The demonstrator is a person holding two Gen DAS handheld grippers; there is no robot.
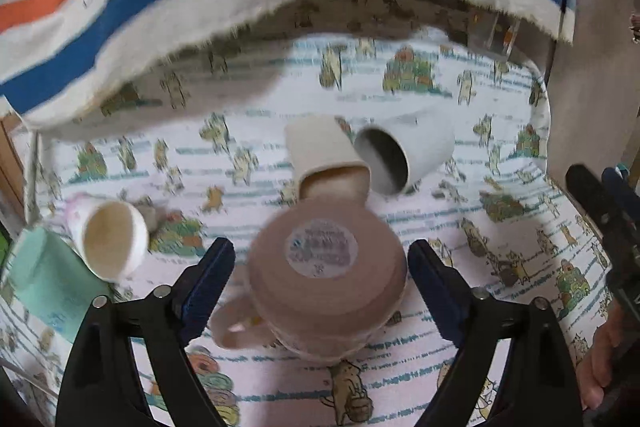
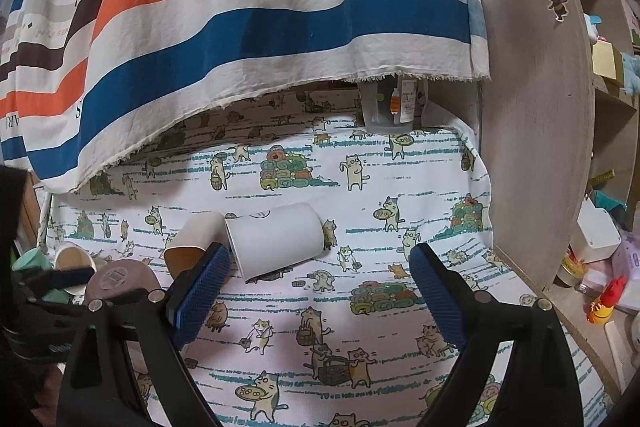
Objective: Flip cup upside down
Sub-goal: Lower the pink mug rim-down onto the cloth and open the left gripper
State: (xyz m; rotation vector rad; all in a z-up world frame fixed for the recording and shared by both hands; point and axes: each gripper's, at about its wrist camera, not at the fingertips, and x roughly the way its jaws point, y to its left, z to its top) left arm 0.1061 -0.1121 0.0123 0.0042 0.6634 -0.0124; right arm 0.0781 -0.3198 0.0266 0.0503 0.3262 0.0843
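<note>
while left gripper (image 1: 322, 267) gapes, pink mug (image 1: 326, 287) inverted between

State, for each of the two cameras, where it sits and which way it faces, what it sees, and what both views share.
Left wrist: rides the left claw, looking forward and down at the upturned pink mug between its open fingers; the person's hand shows at right.
Right wrist: rides the right claw, facing the white cup lying on the cat-print cloth.
Shared: the mug, the cups, the cloth, the striped fabric.
</note>
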